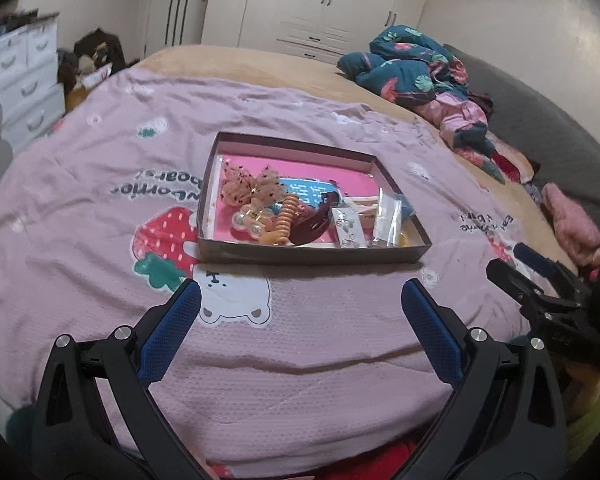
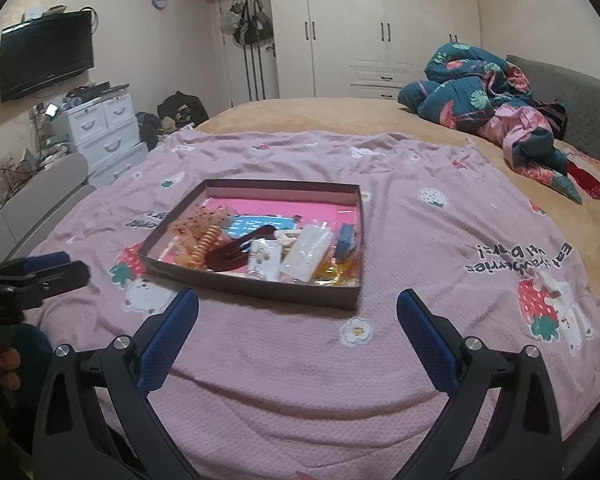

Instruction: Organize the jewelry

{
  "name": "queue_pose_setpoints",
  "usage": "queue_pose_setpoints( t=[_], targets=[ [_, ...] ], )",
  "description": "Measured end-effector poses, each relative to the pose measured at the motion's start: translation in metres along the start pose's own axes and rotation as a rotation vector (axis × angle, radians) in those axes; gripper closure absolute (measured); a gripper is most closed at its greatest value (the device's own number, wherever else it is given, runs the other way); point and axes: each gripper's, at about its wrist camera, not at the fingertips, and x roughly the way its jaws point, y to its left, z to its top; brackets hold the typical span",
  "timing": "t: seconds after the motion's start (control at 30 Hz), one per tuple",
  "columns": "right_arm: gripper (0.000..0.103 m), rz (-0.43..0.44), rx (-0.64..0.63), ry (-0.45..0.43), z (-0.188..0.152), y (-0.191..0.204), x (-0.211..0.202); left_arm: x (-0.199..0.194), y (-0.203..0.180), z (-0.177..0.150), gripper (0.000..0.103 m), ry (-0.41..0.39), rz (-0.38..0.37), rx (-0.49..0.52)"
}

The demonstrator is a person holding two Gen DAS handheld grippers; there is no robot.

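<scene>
Nearest, the left hand-held gripper (image 1: 300, 296) and right hand-held gripper (image 2: 298, 300) hovered released and empty over the pink blanket (image 1: 320, 340), seemingly ready to reach. Just beyond lay the shallow box (image 1: 308, 257), corralling hair clips, a coil tie and packeted jewelry (image 1: 350, 227).

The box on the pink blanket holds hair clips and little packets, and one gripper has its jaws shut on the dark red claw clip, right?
Not quite. The dark red claw clip lies untouched in the box; both wrist views show the left gripper and right gripper with jaws open, short of the box. The rest holds.
</scene>
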Motion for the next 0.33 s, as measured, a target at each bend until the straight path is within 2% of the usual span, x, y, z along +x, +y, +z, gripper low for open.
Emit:
queue_pose_setpoints(
  t=[0.07,0.1,0.2,0.33],
  targets=[
    [0.004,-0.047,0.008,0.010,0.004,-0.017,0.018,0.010,0.012,0.006,0.009,0.004,0.084,-0.012],
    [0.004,-0.102,0.024,0.029,0.007,-0.033,0.033,0.021,0.028,0.012,0.009,0.019,0.154,-0.038],
    [0.004,-0.215,0.111,0.091,0.015,-0.082,0.074,0.052,0.085,0.032,0.009,0.048,0.298,-0.144],
    [0.004,-0.421,0.276,0.188,0.021,-0.174,0.141,0.095,0.164,0.056,0.009,0.086,0.409,-0.276]
  ],
)
